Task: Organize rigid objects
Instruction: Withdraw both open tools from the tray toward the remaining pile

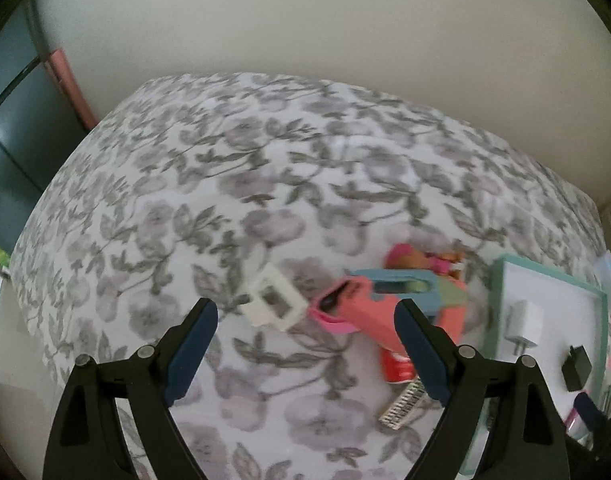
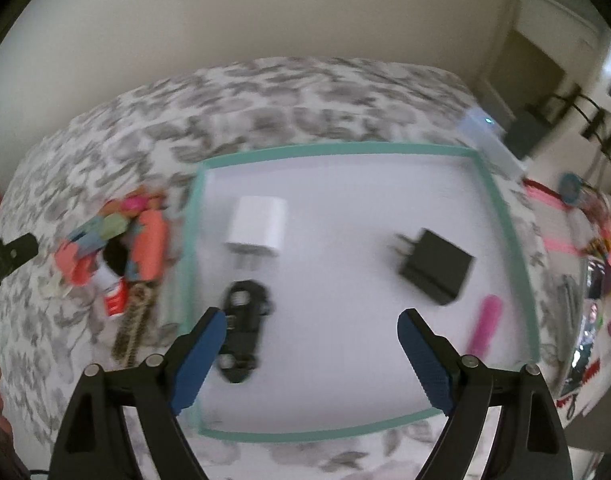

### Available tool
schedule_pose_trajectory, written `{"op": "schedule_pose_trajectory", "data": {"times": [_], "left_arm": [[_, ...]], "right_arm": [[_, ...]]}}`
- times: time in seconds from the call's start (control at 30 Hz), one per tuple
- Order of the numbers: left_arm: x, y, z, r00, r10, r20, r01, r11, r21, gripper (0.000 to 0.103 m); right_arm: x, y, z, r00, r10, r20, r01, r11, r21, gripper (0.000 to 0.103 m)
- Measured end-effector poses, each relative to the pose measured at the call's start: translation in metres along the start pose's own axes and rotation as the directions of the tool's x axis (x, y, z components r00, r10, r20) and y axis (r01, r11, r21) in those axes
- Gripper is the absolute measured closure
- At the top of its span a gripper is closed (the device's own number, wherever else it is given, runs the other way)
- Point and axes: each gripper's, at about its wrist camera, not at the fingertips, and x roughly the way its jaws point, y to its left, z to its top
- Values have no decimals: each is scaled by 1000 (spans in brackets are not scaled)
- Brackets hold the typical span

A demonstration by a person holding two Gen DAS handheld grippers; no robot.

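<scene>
Right wrist view: floral bedcover [image 2: 105, 360] underneath everything, serving as the work surface. On it, teal-rimmed white tray [image 2: 501, 216], apparently the collecting spot. Inside the tray: black adapter [image 2: 437, 268] toward its right rim, white charger [image 2: 257, 226] toward its left rim, black toy car [image 2: 243, 328] just below the charger, pink stick [image 2: 483, 324] near the lower right rim. Right gripper [image 2: 311, 356] above the tray, jaws wide apart, nothing between. Left wrist view: left gripper [image 1: 307, 354] likewise spread and empty, left of the tray. Unsorted pile [image 1: 385, 300] beside the tray's left rim, white block [image 1: 273, 300] farther left, probably next.
</scene>
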Motion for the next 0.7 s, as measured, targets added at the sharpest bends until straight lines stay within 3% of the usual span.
{"op": "schedule_pose_trajectory", "data": {"times": [0.13,0.27,0.7], "left_arm": [[3,19,2,1000,22,5,-22,999,-31,13],[8,38,6,1000,20,2,-20,997,-76,8],[20,61,8,1000,-8,-16,6,991,-133,6]], "right_arm": [[3,25,2,998,56,-6,-56,998,-39,13],[4,42,3,995,97,-6,-97,994,-51,3],[14,82,11,988,149,-29,-151,985,-85,3]]}}
